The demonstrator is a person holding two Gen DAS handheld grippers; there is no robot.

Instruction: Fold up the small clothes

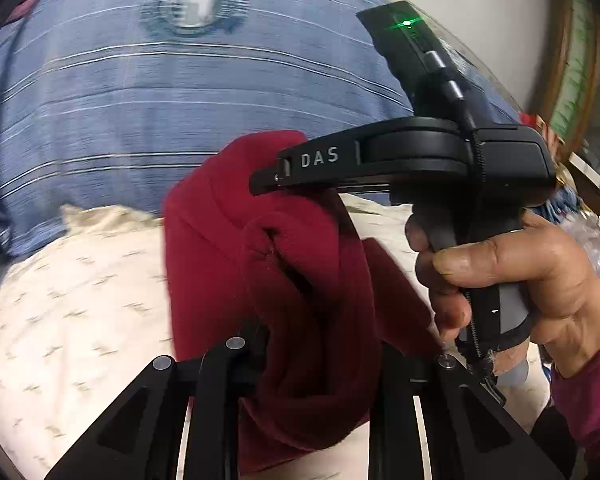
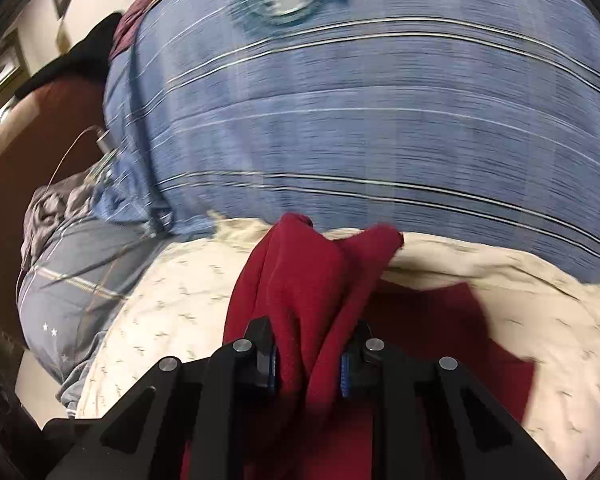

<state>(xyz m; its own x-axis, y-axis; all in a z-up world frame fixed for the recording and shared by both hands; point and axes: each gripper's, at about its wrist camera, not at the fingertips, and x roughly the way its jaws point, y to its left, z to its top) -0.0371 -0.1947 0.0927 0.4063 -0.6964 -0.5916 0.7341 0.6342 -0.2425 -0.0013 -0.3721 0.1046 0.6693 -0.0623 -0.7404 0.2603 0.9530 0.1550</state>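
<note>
A dark red fleece garment (image 1: pixel 260 272) hangs bunched between both grippers above a cream patterned bedsheet (image 1: pixel 80 300). My left gripper (image 1: pixel 320 360) is shut on the red garment, which fills the gap between its fingers. My right gripper (image 2: pixel 309 364) is shut on a fold of the same garment (image 2: pixel 300 292), its blue pads (image 2: pixel 345 376) pressed against the cloth. In the left wrist view the right gripper (image 1: pixel 268 182) shows from the side, held by a hand (image 1: pixel 540 280), its tip at the garment's top edge.
A blue striped blanket (image 1: pixel 180 92) with a round emblem covers the far part of the bed, also in the right wrist view (image 2: pixel 380 120). A grey-blue pillow (image 2: pixel 60 280) and a cable lie at the left. A brown headboard (image 2: pixel 28 152) stands beyond.
</note>
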